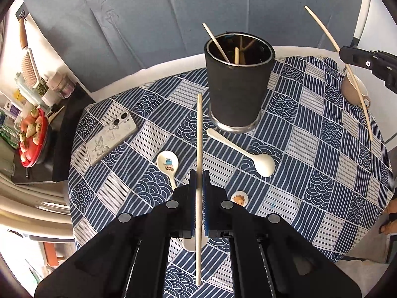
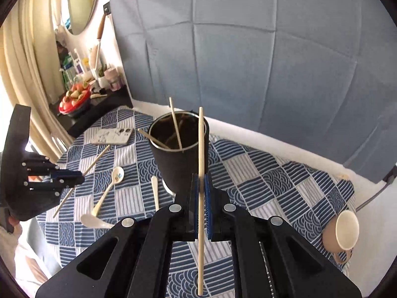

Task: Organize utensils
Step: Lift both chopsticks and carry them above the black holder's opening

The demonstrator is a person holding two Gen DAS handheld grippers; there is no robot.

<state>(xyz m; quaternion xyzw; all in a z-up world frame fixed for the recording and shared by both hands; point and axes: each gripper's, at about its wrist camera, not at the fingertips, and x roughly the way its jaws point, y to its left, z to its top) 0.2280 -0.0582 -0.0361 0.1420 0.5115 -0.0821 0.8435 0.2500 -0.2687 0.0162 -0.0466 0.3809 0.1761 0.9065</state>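
Observation:
A black utensil cup (image 1: 237, 79) (image 2: 180, 154) stands on the round table with a few chopsticks inside. My left gripper (image 1: 199, 173) is shut on a pale chopstick (image 1: 199, 136), held above the table just short of the cup. My right gripper (image 2: 201, 178) is shut on another chopstick (image 2: 201, 149), its tip over the cup's right rim. The right gripper (image 1: 367, 63) and its chopstick (image 1: 347, 69) also show at the left wrist view's right edge. A white spoon (image 1: 250, 152) and a cartoon-printed spoon (image 1: 168, 164) lie on the cloth. A small printed spoon (image 1: 239, 198) lies by my left fingers.
A phone (image 1: 110, 137) lies face down at the table's left. A beige mug (image 2: 342, 233) lies on its side at the right. A side shelf with a red fruit bowl (image 1: 32, 139) stands left of the table. A blue padded wall is behind.

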